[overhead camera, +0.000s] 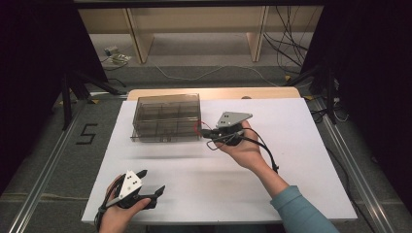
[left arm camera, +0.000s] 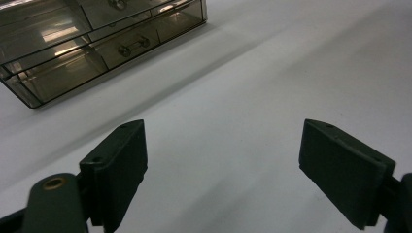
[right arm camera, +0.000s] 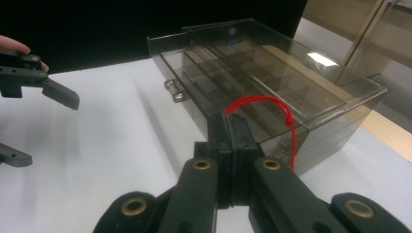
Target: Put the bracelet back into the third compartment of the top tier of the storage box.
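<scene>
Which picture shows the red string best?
The right gripper view: the red string loops up close from the shut right tongs beside the clear box. The high view shows a tiny red bit.

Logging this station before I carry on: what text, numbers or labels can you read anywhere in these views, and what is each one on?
"5": dark tape mark on the floor left of the table.
Nothing legible on the clear drawer box or either gripper.

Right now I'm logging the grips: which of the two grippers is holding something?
The right gripper, beside the smoky drawer box: its jaws are shut on a red string. The left gripper, near the table's front edge, is open.
</scene>
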A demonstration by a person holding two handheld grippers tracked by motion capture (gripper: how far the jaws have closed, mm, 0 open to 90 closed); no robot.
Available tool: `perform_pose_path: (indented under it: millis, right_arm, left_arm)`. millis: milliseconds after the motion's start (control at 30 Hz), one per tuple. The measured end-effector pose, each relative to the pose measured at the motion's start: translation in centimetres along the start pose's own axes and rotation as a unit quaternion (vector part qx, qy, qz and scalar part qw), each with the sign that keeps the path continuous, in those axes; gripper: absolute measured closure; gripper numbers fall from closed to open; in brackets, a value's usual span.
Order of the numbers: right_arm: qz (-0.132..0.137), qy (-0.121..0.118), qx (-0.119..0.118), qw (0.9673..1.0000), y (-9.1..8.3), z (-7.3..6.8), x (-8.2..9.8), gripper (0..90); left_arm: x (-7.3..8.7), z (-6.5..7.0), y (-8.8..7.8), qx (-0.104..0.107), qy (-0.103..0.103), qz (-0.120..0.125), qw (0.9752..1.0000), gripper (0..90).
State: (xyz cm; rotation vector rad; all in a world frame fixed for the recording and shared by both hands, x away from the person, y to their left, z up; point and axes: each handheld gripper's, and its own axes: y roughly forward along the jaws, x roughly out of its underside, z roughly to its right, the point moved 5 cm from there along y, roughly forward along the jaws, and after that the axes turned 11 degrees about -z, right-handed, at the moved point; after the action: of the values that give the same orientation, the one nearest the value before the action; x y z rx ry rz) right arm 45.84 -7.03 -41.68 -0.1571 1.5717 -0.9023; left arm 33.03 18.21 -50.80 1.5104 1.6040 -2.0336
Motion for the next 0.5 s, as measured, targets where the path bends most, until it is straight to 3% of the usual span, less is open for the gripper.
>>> perform_pose_path:
  millis: [500]
  right_arm:
    - [-0.005,-0.005,-0.003,1.0,0.76,-0.12,-1.0,90.0]
  left_arm:
    - [-0.01,0.0,-0.02,0.001,-0.001,0.001,1.0,17.6]
